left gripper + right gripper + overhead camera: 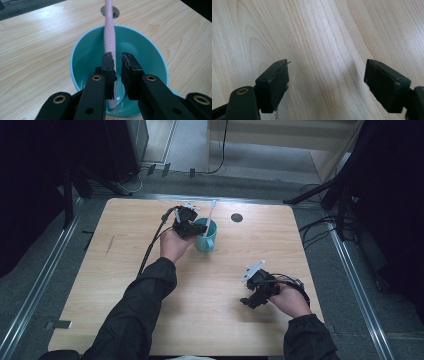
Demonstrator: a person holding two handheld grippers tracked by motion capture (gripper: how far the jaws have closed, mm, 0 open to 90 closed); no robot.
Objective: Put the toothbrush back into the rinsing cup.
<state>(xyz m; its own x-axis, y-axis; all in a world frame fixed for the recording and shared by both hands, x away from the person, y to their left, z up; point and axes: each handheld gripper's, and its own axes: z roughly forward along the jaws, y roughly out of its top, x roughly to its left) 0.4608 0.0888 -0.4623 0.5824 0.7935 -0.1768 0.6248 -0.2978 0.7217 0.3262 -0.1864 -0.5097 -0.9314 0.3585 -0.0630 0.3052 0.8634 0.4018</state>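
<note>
A teal cup [206, 240] stands on the far middle of the wooden table [125, 285]. A pink toothbrush [211, 217] leans in it, head up. My left gripper [196, 227] hangs over the cup's left rim. In the left gripper view its jaws [118, 62] dip into the cup [82, 47] with only a narrow gap between them. The toothbrush [109, 30] runs down behind the left jaw, not pinched between the pads. My right gripper [248, 301] rests low at the near right. Its jaws [327, 75] stand wide open over bare wood.
A round cable hole [237, 217] sits in the tabletop just right of the cup and behind it, also seen past the cup's rim [115, 13]. Dark stands and cables surround the table on both sides.
</note>
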